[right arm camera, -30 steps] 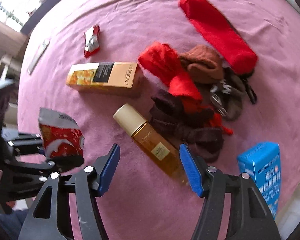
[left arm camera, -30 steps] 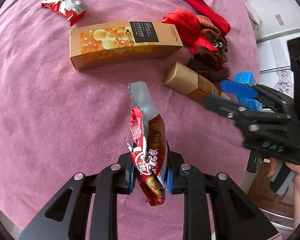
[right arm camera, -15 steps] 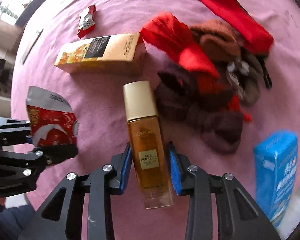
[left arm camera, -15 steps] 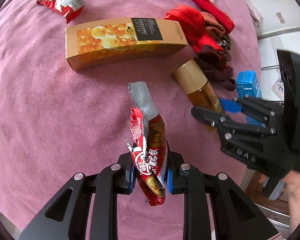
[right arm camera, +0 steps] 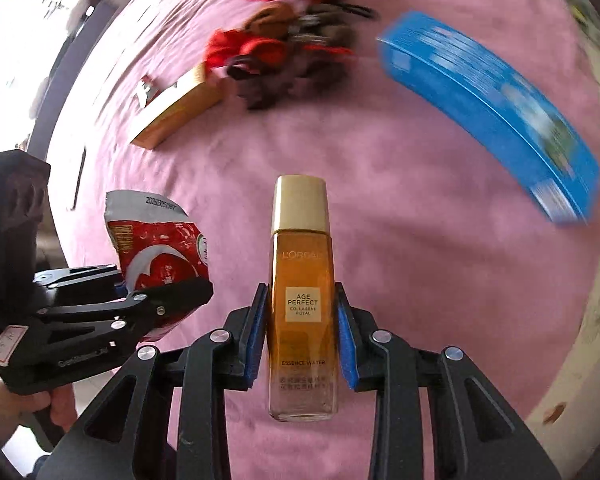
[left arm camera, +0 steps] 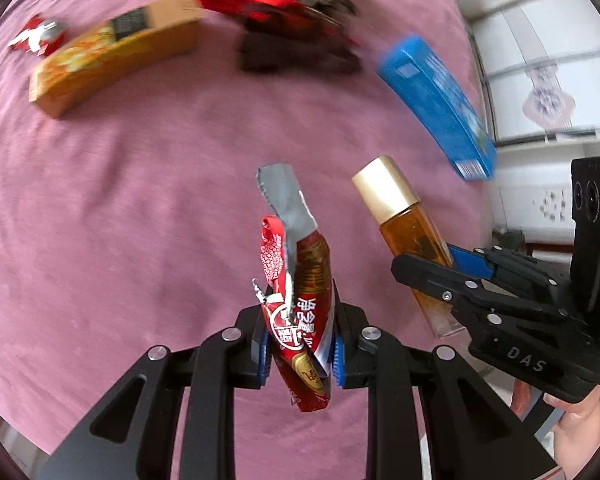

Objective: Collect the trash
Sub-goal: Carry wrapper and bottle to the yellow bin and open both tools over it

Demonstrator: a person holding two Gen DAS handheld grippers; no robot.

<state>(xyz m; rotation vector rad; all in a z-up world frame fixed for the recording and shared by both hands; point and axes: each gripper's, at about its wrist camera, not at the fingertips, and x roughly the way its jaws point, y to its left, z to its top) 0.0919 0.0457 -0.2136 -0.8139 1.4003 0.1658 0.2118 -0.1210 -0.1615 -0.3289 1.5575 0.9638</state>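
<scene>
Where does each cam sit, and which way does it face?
Left wrist: on the left gripper, facing along its fingers over the pink cloth; its wrapper centre, right gripper at right.
Right wrist: on the right gripper, same facing; its bottle centre, left gripper at left.
Shared: wrapper, bottle, blue box, gold box.

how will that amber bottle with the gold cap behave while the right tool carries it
The bottle looks rigid and glassy, so probably slick between the right tool's pads and fragile if dropped. Most of its length juts past the pads, so it may pivot or slip. It looks nearly full, likely heavy for its size.
</scene>
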